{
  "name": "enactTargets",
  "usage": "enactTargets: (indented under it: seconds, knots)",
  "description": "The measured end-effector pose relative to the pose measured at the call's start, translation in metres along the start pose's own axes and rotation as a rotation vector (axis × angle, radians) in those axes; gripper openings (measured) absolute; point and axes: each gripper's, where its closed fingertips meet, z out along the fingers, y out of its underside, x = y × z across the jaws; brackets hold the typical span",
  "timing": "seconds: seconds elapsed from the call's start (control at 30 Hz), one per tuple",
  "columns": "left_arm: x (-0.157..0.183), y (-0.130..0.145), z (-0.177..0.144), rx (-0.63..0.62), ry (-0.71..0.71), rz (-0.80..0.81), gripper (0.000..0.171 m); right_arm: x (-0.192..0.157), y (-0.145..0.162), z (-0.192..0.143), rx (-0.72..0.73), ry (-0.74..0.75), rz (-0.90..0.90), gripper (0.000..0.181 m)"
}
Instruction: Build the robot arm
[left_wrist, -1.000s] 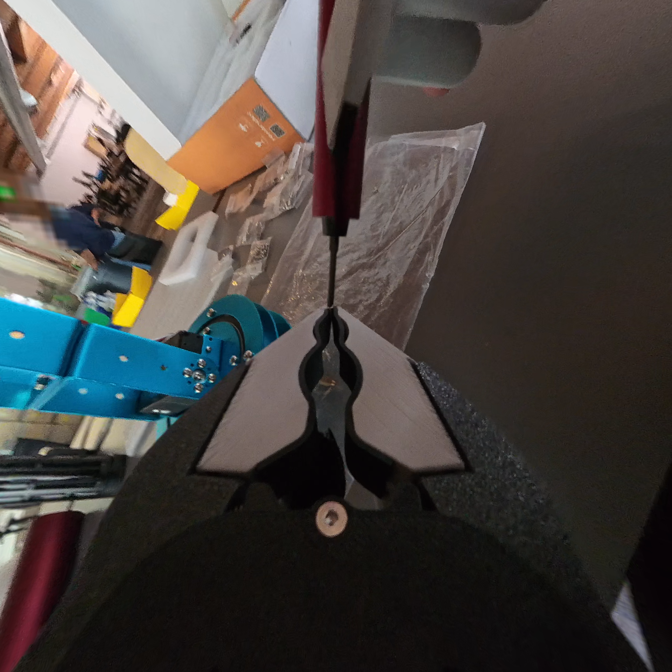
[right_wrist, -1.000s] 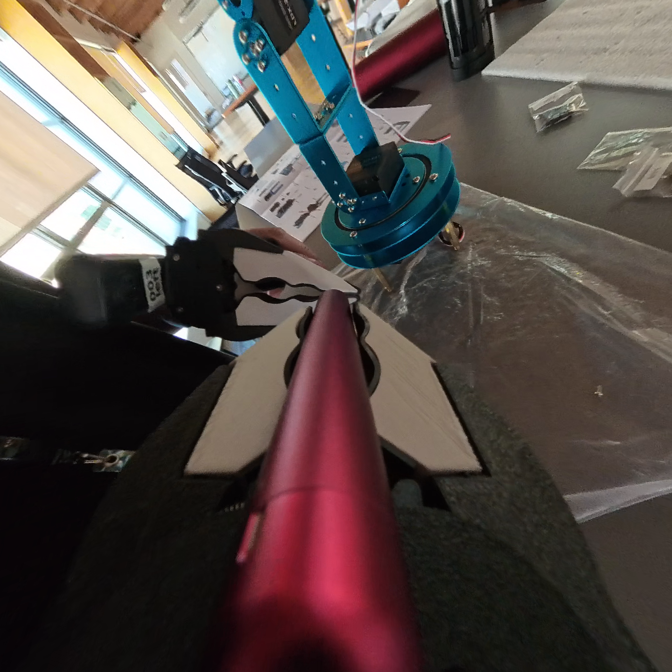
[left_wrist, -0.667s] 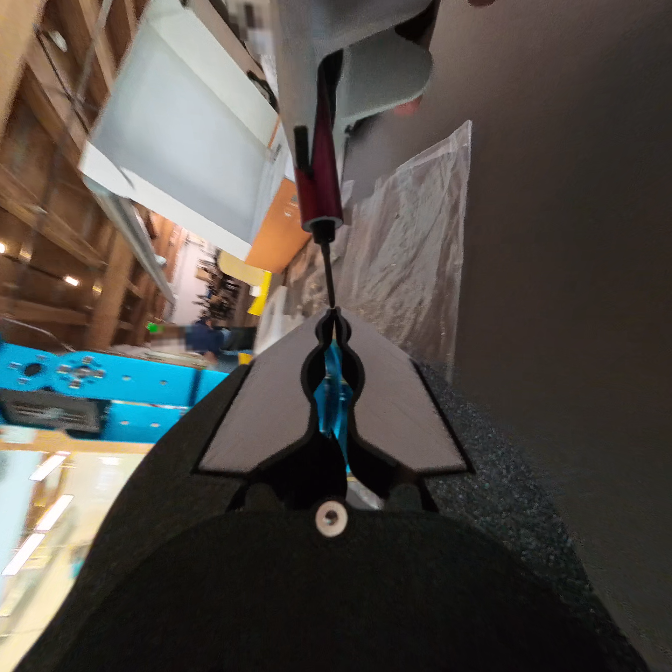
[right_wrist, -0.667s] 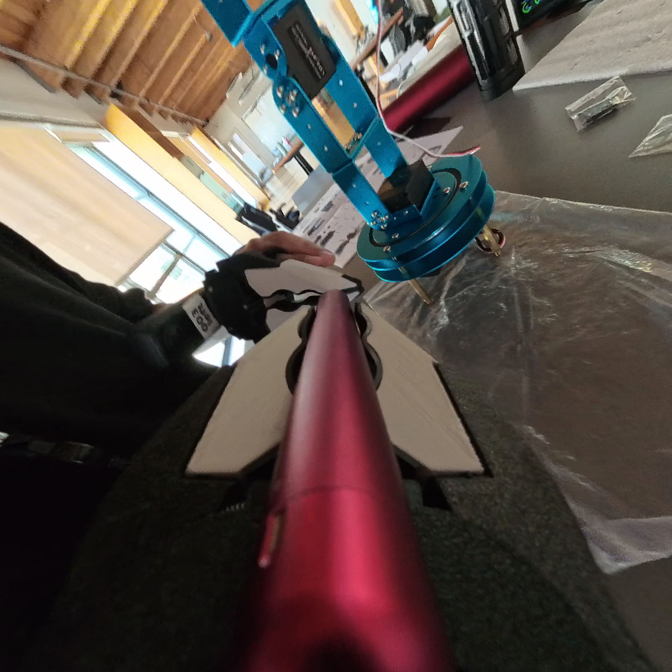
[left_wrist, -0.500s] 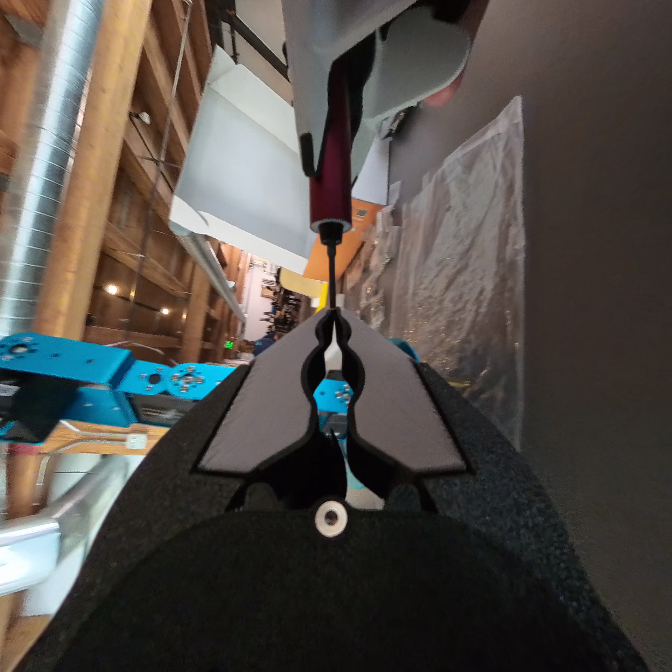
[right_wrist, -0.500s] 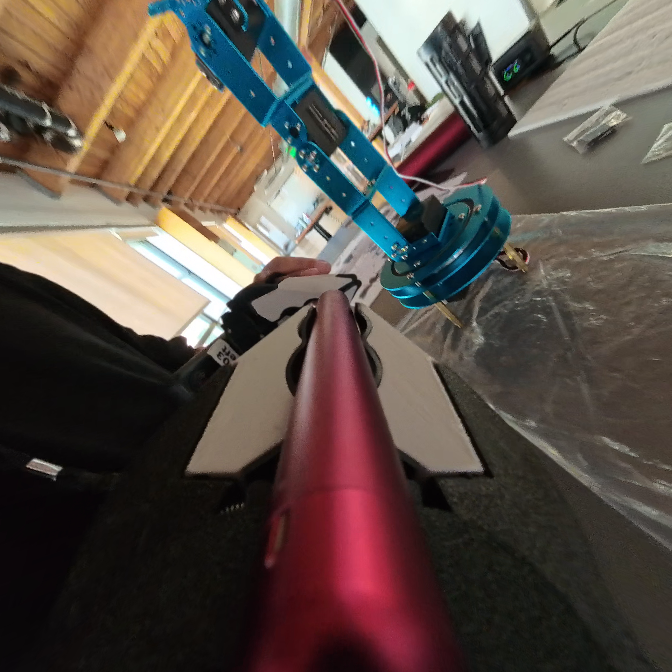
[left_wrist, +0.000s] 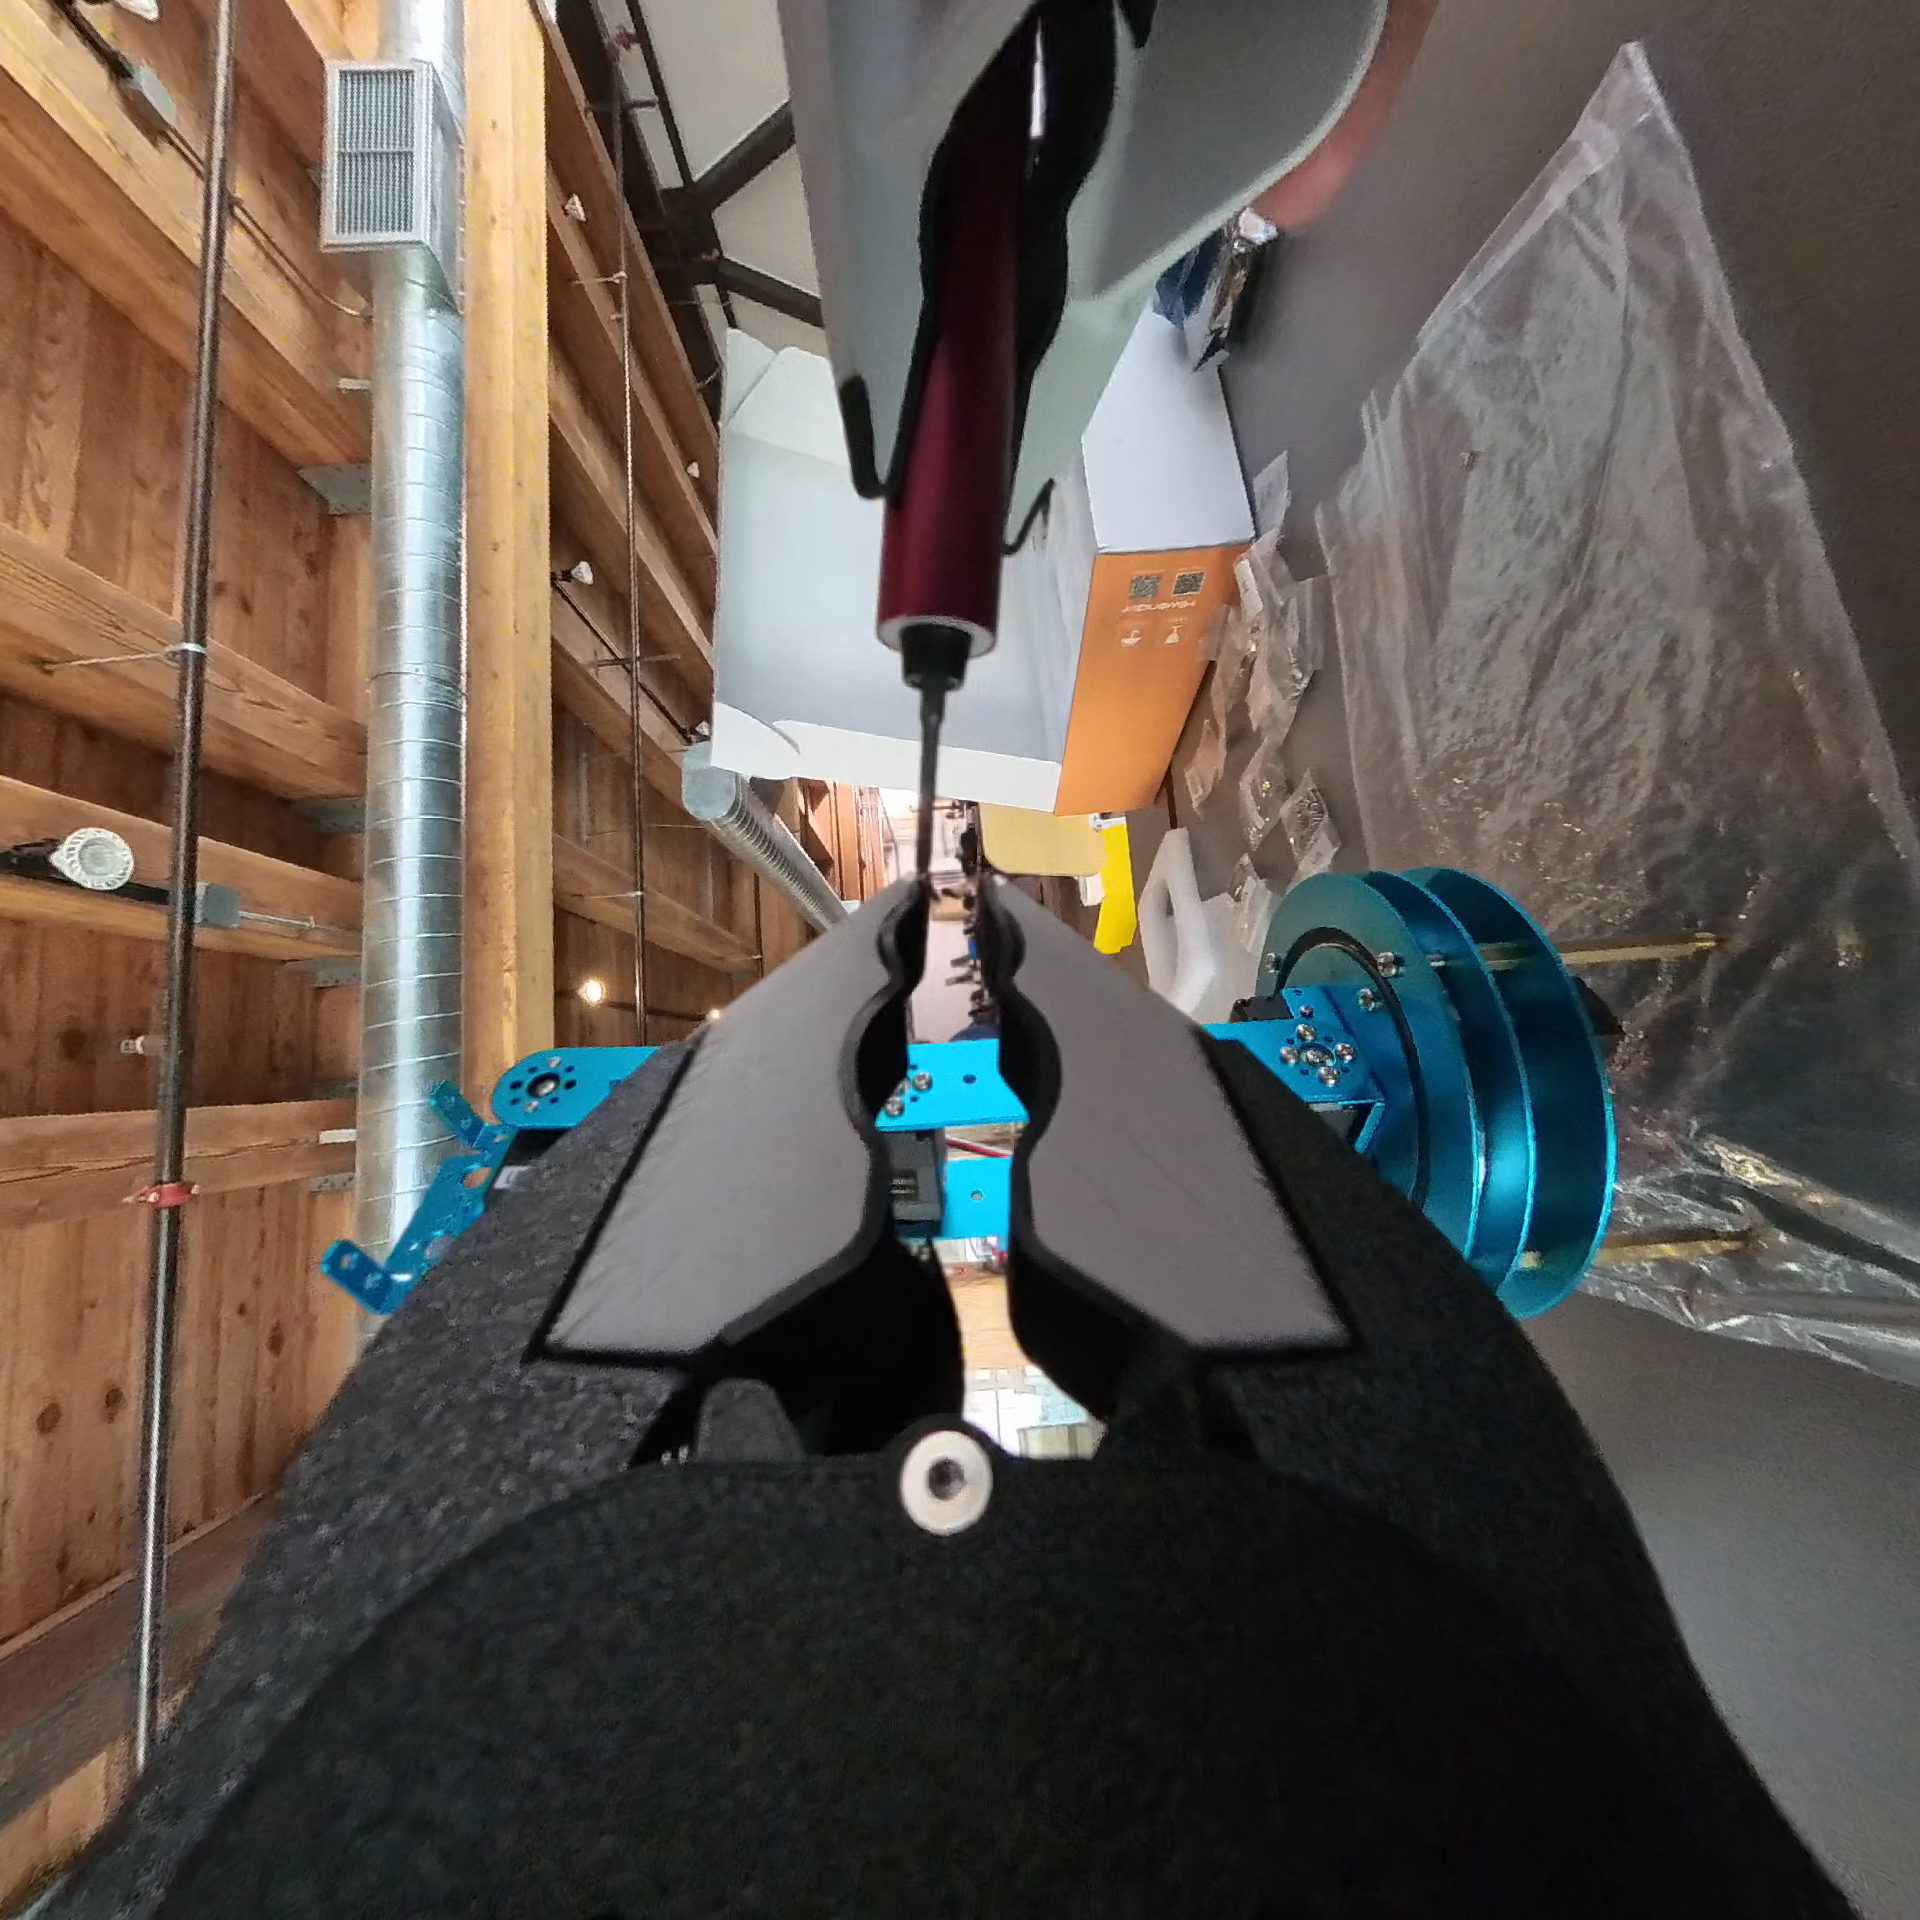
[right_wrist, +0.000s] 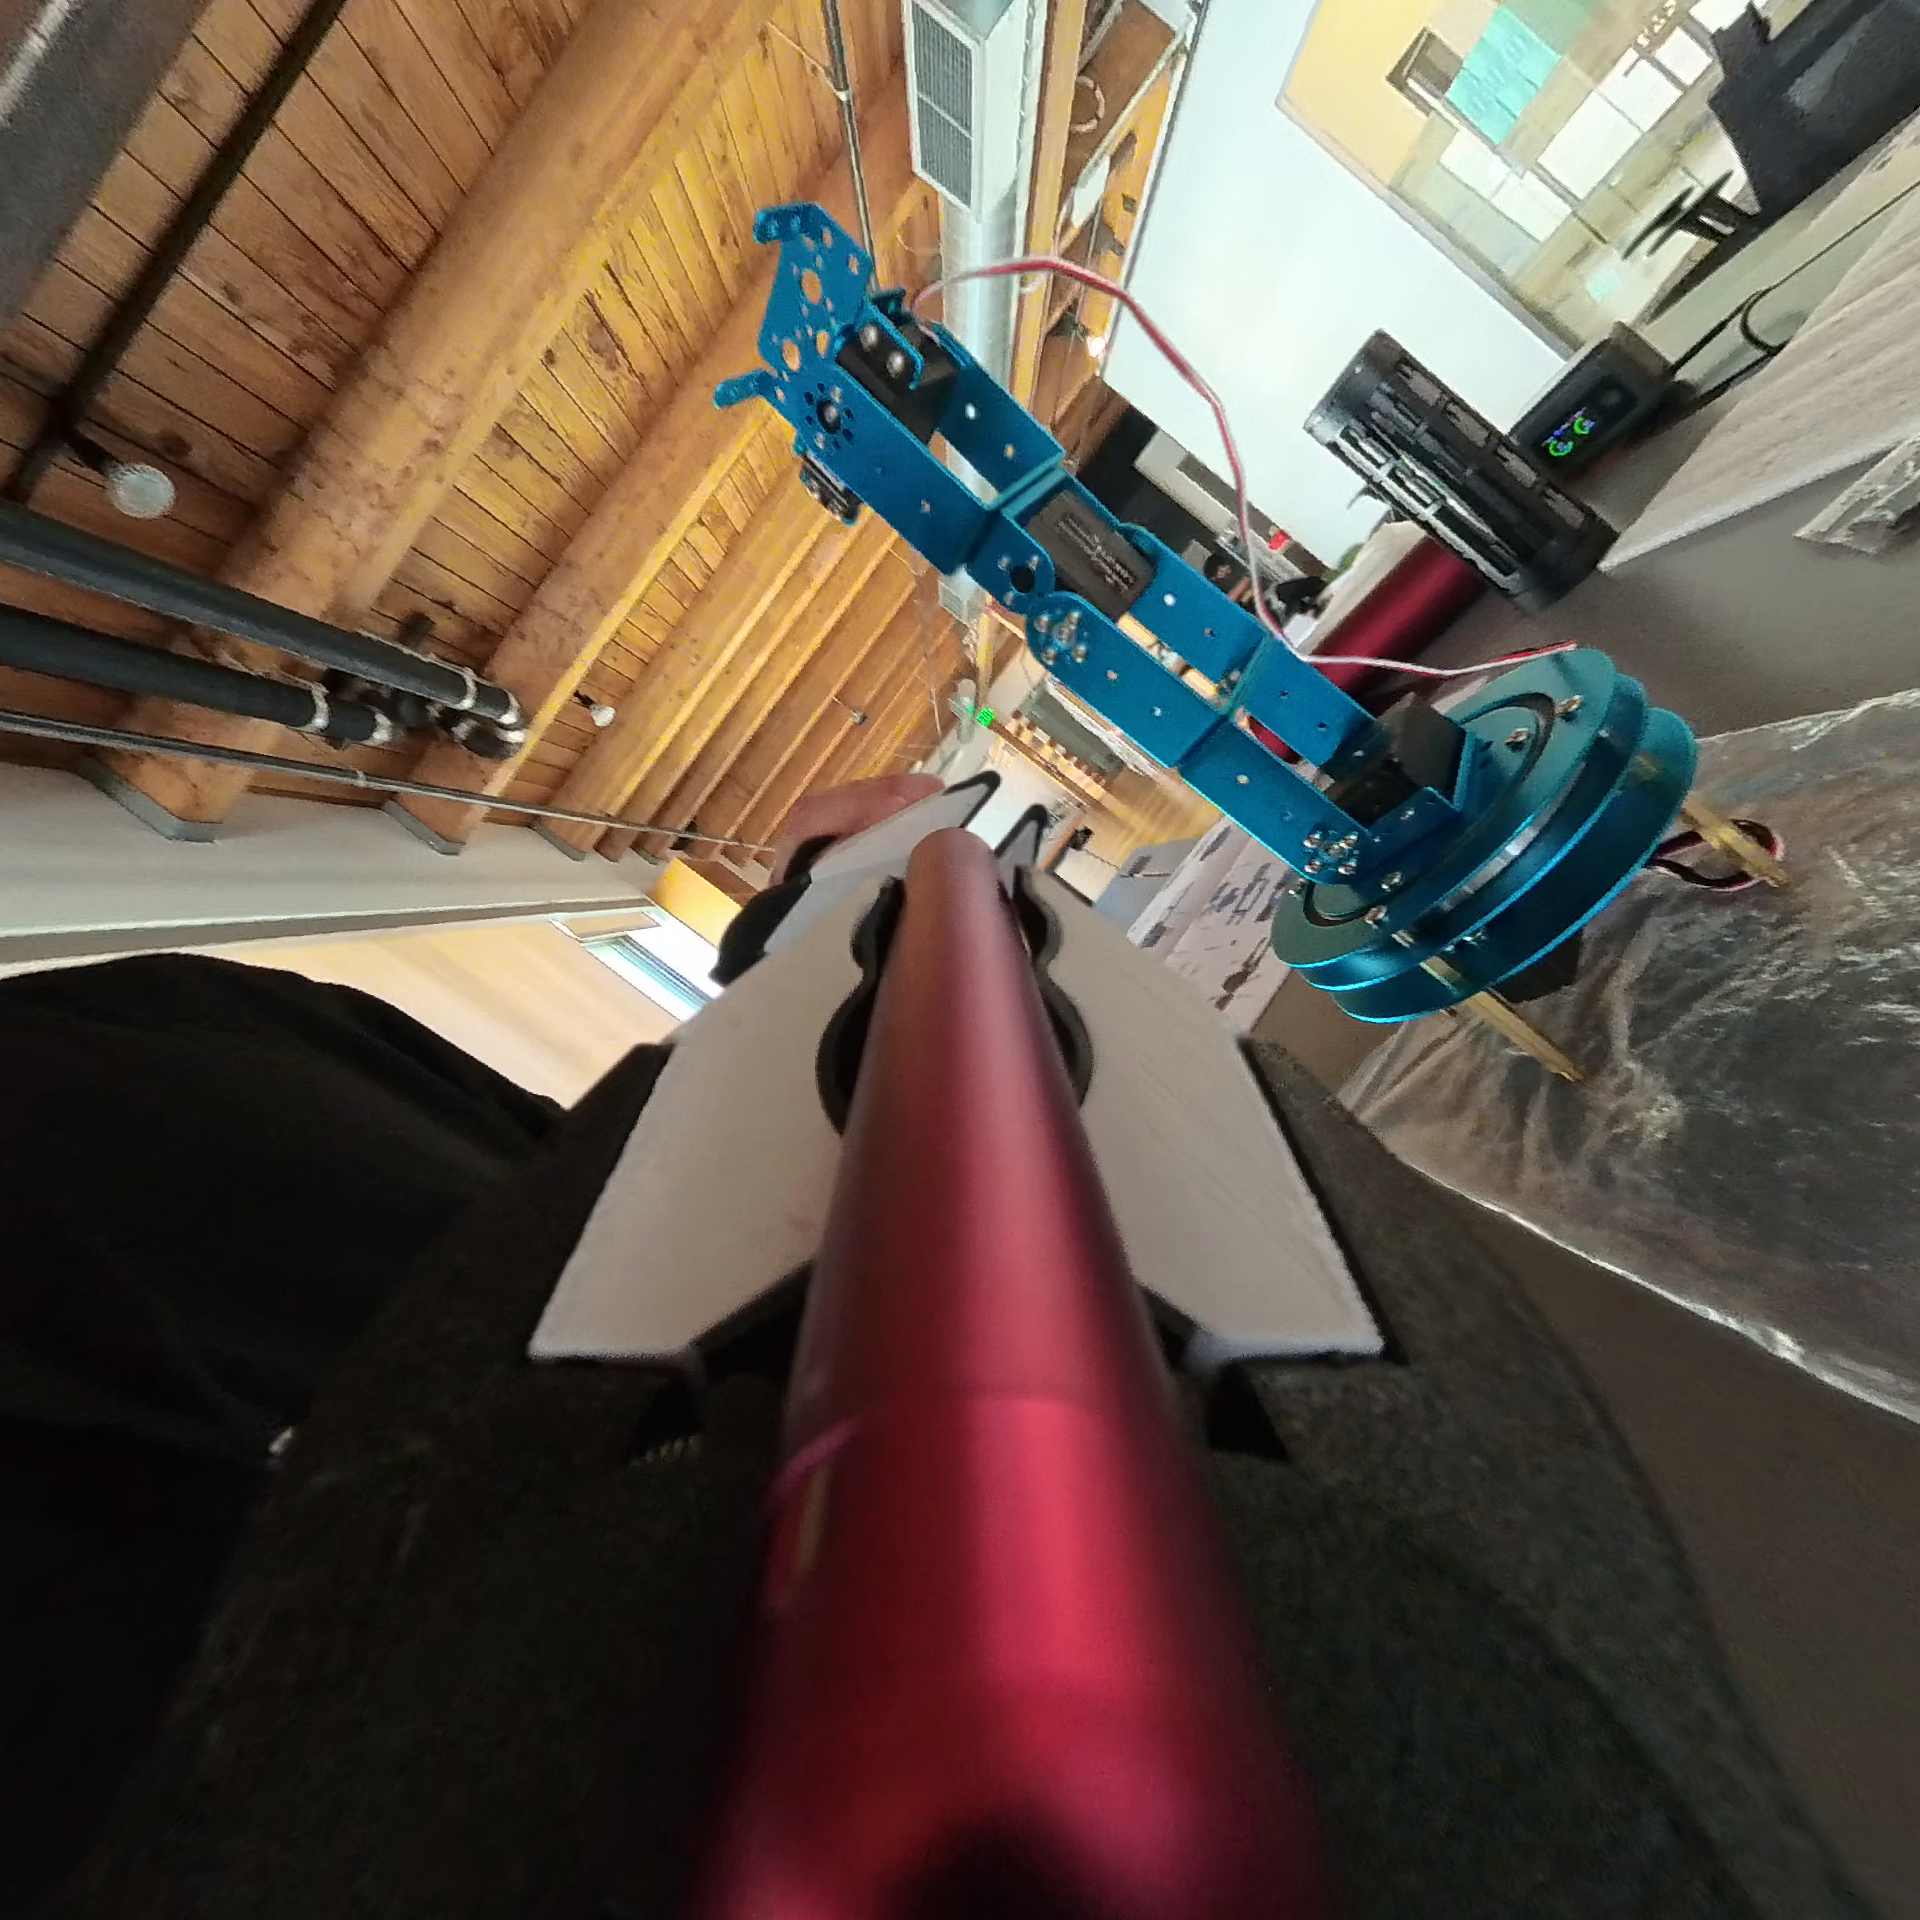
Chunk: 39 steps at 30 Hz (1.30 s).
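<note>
My right gripper (right_wrist: 961, 873) is shut on a dark red screwdriver (right_wrist: 966, 1351) that runs out past its tips. In the left wrist view the right gripper (left_wrist: 945, 488) comes in from the top with the screwdriver (left_wrist: 935, 582), whose thin black bit (left_wrist: 930, 748) reaches down to my left gripper (left_wrist: 951, 888). The left jaws stand a little apart, and the bit's tip lies at the gap against the left finger. The left gripper (right_wrist: 1003, 805), with a hand (right_wrist: 862, 805) behind it, shows just beyond the screwdriver's end. A blue metal robot arm (right_wrist: 1122, 623) stands on its round blue base (right_wrist: 1507, 862).
The blue base (left_wrist: 1455, 1091) rests on a clear plastic sheet (left_wrist: 1610, 675) on a dark grey table (left_wrist: 1766, 1558). An orange and white box (left_wrist: 1153, 665), small bags of parts (left_wrist: 1268, 727) and a white foam piece (left_wrist: 1184, 935) lie farther off. A black device (right_wrist: 1455, 488) stands at the back. The tips of one gripper are about 6 centimeters away from the tips of the other.
Both cameras have rolled, so wooden walls and ceiling now fill the left. The left jaws, shut around the bit's tip before, have parted a little. More of the blue arm shows.
</note>
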Motion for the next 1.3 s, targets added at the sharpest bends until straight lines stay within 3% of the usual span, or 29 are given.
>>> enactTargets:
  seconds: [0.23,0.37,0.5,0.63,0.73,0.83,0.93,1.03,1.2,1.3]
  knots:
    - [-0.004,0.003,-0.003,-0.031,0.009,-0.051,0.014,-0.005,-0.009,-0.008,0.057,-0.018,-0.011,0.022]
    - [-0.008,0.015,-0.004,-0.085,0.009,-0.196,0.014,-0.007,-0.013,-0.012,0.062,-0.011,-0.047,0.024]
    - [-0.008,0.030,-0.007,-0.127,0.061,-0.591,0.012,-0.017,-0.019,-0.008,0.056,-0.008,-0.124,0.022]
    - [-0.024,0.040,-0.015,-0.090,0.075,-1.084,0.013,-0.046,-0.039,0.011,0.070,-0.031,-0.359,0.024]
    - [-0.042,0.053,-0.019,-0.040,0.065,-1.464,0.023,-0.068,-0.057,0.029,0.089,-0.096,-0.504,0.023]
    - [-0.057,0.066,-0.016,0.000,0.062,-1.684,0.051,-0.073,-0.071,0.044,0.109,-0.140,-0.623,0.023]
    - [-0.061,0.080,-0.002,-0.049,0.064,-1.673,0.090,-0.069,-0.081,0.054,0.159,-0.180,-0.684,0.022]
    - [-0.062,0.091,0.014,-0.096,0.081,-1.639,0.104,-0.062,-0.086,0.058,0.216,-0.214,-0.694,0.022]
    - [-0.072,0.093,0.030,-0.055,0.086,-1.634,0.099,-0.050,-0.088,0.060,0.309,-0.287,-0.657,0.022]
    - [-0.072,0.094,0.035,-0.049,0.069,-1.610,0.085,-0.044,-0.086,0.064,0.321,-0.322,-0.649,0.022]
